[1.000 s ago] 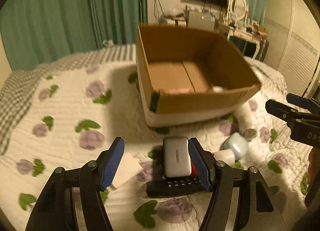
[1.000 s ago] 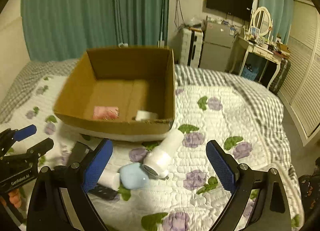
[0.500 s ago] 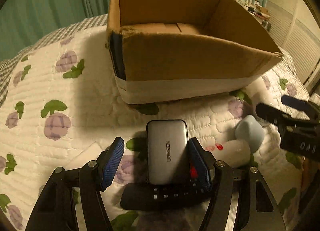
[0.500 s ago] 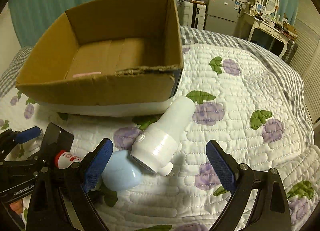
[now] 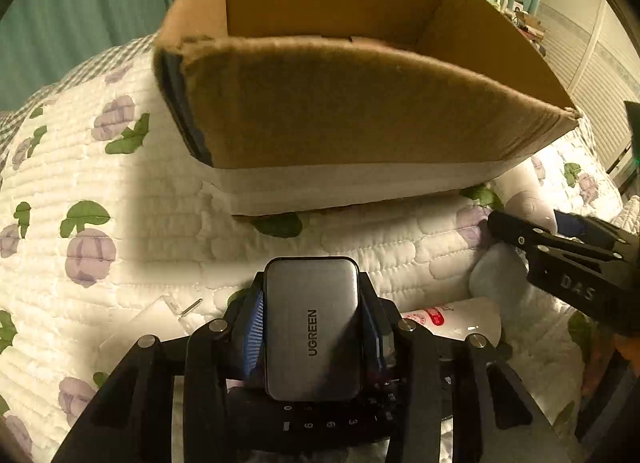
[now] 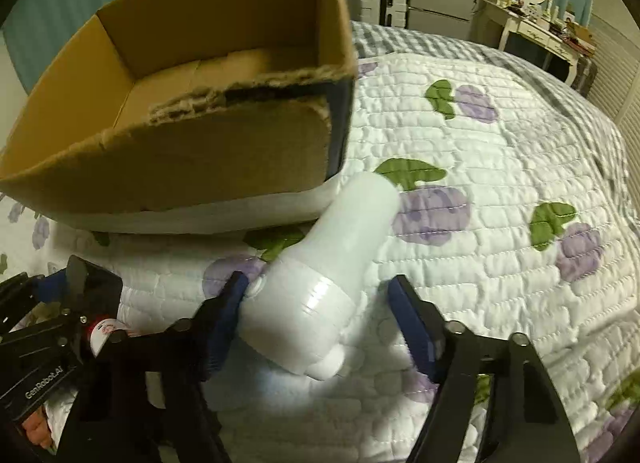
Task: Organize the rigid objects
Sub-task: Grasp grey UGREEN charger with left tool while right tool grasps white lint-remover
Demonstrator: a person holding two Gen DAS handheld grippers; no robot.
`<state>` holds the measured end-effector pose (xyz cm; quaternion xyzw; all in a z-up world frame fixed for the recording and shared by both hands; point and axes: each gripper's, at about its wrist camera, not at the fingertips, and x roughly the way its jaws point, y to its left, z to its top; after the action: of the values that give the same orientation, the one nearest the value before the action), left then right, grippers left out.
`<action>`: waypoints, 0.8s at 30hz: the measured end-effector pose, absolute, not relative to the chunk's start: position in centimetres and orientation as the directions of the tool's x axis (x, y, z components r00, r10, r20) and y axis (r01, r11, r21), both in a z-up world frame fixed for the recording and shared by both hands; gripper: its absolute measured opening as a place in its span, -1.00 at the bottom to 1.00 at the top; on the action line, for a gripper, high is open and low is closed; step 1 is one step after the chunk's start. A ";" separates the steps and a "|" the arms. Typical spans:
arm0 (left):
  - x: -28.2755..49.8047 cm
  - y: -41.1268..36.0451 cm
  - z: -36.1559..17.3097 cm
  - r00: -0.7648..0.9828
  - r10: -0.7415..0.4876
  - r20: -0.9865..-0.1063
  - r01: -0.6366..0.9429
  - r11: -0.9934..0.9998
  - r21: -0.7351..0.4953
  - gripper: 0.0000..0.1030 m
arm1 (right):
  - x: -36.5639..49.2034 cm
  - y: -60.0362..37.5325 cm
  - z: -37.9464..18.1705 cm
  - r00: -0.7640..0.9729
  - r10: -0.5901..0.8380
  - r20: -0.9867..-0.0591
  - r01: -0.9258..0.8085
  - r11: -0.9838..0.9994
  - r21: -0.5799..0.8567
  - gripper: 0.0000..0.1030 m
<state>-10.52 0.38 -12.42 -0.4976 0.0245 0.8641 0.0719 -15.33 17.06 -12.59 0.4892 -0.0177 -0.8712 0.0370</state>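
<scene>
My left gripper (image 5: 312,327) is shut on a grey UGREEN charger (image 5: 312,339), which lies on a black remote (image 5: 320,421) on the quilt. My right gripper (image 6: 320,303) is open around a white bottle-shaped device (image 6: 320,275) lying on the quilt; the left finger touches it and the right finger stands apart. The open cardboard box (image 5: 360,103) stands just beyond both grippers and also shows in the right wrist view (image 6: 192,151). The right gripper shows at the right of the left wrist view (image 5: 560,247).
A pale blue rounded object (image 5: 496,275) and a small white bottle with a red label (image 5: 460,319) lie right of the charger. A white card (image 5: 148,323) lies to its left. A floral quilt (image 6: 500,143) covers the bed. A dresser (image 6: 536,35) stands behind.
Both grippers have moved down and forward toward the objects. The left gripper has closed on the charger. The right gripper has narrowed around the white device.
</scene>
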 end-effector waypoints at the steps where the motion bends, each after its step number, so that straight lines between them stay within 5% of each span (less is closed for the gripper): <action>1: -10.2 0.4 -12.2 -0.499 0.102 -0.861 -0.147 -0.989 -0.032 -0.18 | -15.2 17.2 -12.6 -0.521 -0.085 -0.849 0.046 -0.996 0.071 0.03; 24: -4.1 0.1 -2.1 -0.609 0.218 -0.762 -0.213 -0.971 -0.107 -0.19 | -4.6 15.5 -0.1 -0.706 -0.108 -0.700 0.132 -0.991 0.020 0.02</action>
<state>-4.11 0.08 -2.08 -0.4252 -0.0029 0.8971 0.1203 -4.59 15.55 -0.09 0.3779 0.0156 -0.9234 0.0650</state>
